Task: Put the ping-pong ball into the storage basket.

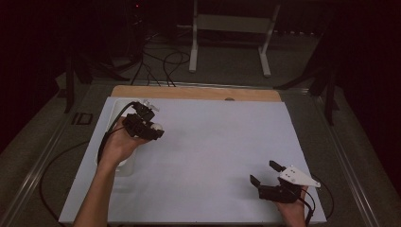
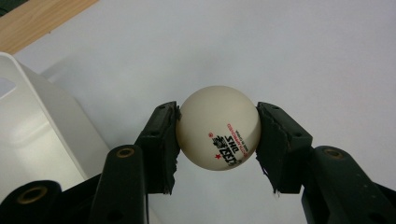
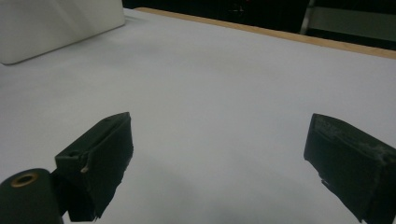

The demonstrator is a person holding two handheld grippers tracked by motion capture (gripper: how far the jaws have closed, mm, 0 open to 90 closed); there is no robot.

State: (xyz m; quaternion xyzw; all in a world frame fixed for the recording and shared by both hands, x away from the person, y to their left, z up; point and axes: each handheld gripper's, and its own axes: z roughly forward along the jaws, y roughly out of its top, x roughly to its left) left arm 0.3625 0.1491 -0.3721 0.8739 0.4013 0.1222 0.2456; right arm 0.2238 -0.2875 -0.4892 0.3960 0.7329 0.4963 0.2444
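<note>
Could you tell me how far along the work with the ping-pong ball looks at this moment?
Done: the left tool is shut on the white ping-pong ball, lifted beside the white bin. In hand: the ball hangs over the white table sheet, just right of the bin's wall. Left: setting the ball down somewhere; where it should go I cannot tell. The right tool waits open near the front right corner.
</note>
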